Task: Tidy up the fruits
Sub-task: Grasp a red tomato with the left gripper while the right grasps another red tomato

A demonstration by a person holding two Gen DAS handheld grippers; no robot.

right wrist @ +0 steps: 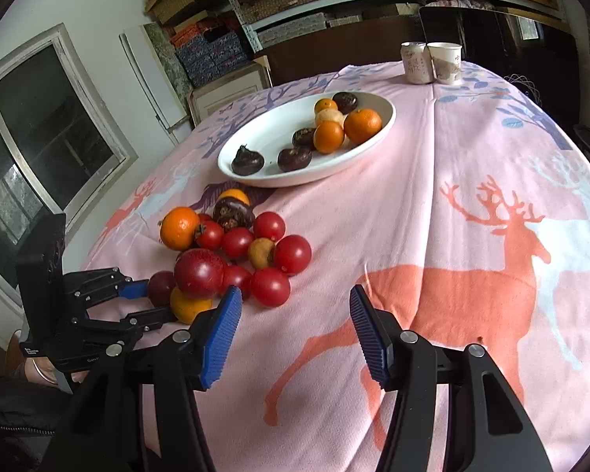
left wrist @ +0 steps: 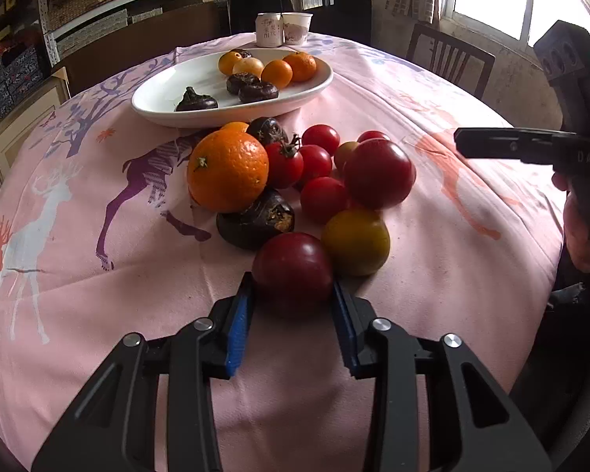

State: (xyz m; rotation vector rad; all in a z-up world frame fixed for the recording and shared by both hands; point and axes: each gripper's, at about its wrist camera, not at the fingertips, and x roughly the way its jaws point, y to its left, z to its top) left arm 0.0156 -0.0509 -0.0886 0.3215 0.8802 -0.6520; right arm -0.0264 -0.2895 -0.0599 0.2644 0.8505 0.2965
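Observation:
A heap of fruit lies on the pink cloth: a big orange [left wrist: 228,171], red tomatoes [left wrist: 379,173], a yellow-brown fruit [left wrist: 356,242], dark water chestnuts [left wrist: 255,222]. My left gripper [left wrist: 293,295] has its blue pads against both sides of a dark red tomato [left wrist: 293,267] at the heap's near edge; it also shows in the right wrist view [right wrist: 159,287]. A white oval plate [left wrist: 169,90] behind the heap holds small oranges [left wrist: 276,74] and chestnuts [left wrist: 196,100]. My right gripper [right wrist: 295,314] is open and empty above bare cloth, right of the heap [right wrist: 236,251].
A can [left wrist: 268,29] and a paper cup [left wrist: 297,28] stand at the far table edge. A chair [left wrist: 448,59] is behind the table at right. Shelves with boxes fill the back wall. Bare cloth lies right of the heap.

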